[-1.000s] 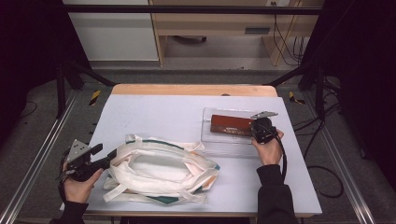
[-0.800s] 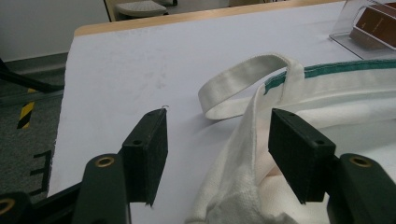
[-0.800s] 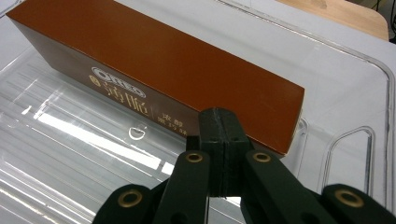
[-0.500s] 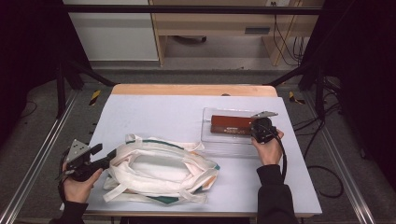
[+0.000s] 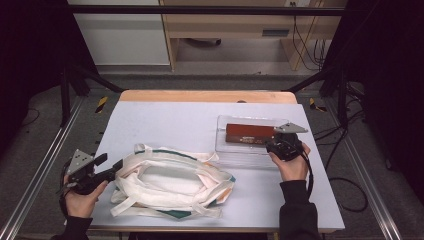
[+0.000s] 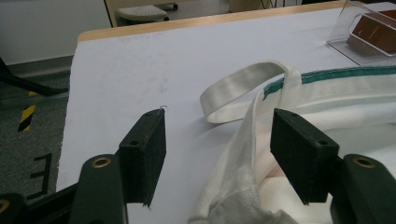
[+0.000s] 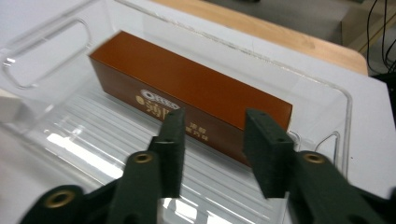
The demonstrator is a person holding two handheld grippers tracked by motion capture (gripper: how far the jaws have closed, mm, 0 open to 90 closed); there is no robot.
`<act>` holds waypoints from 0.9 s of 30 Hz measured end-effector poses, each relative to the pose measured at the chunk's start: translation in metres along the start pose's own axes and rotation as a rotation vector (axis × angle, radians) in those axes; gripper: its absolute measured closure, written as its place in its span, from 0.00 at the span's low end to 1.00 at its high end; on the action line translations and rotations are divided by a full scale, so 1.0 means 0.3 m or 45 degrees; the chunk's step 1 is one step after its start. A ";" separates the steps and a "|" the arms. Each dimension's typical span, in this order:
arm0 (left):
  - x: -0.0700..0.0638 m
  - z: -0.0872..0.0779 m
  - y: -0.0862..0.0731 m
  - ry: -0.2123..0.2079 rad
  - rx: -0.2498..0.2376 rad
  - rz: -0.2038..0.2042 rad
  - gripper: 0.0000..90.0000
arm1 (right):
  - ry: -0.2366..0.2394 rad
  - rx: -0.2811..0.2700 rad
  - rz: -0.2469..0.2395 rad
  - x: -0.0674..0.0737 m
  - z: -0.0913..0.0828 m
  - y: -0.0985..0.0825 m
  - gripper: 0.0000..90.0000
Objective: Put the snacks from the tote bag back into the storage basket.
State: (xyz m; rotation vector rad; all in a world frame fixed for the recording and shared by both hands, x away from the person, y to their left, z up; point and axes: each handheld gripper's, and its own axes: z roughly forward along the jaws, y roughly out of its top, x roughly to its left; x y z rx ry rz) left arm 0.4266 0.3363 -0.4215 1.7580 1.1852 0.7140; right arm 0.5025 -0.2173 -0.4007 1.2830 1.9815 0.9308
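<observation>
A long brown box (image 5: 249, 133) (image 7: 191, 91) lies in a clear plastic tray (image 5: 226, 149) (image 7: 322, 93) at the table's right. My right gripper (image 5: 278, 142) (image 7: 212, 154) hovers open over the tray's near side, its jaws pointing at the box's side without touching it. A white cloth tote bag with green trim (image 5: 170, 180) (image 6: 327, 100) lies flat at the front left. At the bag's left edge my left gripper (image 5: 112, 167) (image 6: 217, 156) stands open, with a fold of the bag's strap lying between its jaws.
The pale table top (image 5: 170, 122) has a wooden strip along its far edge (image 5: 205, 96). Metal frame rails (image 5: 40, 175) run along both sides. A desk and cables (image 5: 300, 45) stand beyond the table.
</observation>
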 end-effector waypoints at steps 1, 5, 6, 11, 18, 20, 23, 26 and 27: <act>0.000 0.000 0.000 -0.001 -0.001 0.002 0.39 | 0.003 -0.024 -0.004 0.002 -0.017 -0.005 0.54; -0.001 -0.001 0.002 -0.007 -0.008 0.005 0.36 | 0.005 -0.118 0.039 0.008 -0.077 -0.031 0.35; -0.001 -0.002 0.002 -0.010 -0.011 0.006 0.35 | 0.014 -0.139 0.055 0.009 -0.089 -0.039 0.32; 0.004 -0.006 0.003 -0.025 -0.016 0.005 0.30 | 0.032 -0.221 0.100 0.011 -0.129 -0.072 0.20; 0.005 -0.002 -0.001 -0.041 -0.010 0.009 0.26 | 0.058 -0.286 0.137 0.026 -0.173 -0.151 0.16; 0.004 -0.002 0.000 -0.042 -0.009 0.011 0.26 | 0.062 -0.294 0.143 0.032 -0.185 -0.175 0.16; 0.005 -0.005 0.000 -0.040 -0.012 0.012 0.26 | 0.063 -0.300 0.152 0.039 -0.198 -0.198 0.17; 0.008 -0.010 0.001 -0.037 -0.023 0.002 0.26 | 0.064 -0.309 0.148 0.050 -0.208 -0.216 0.17; 0.009 -0.010 0.002 -0.035 -0.023 0.000 0.26 | 0.064 -0.308 0.145 0.052 -0.210 -0.220 0.17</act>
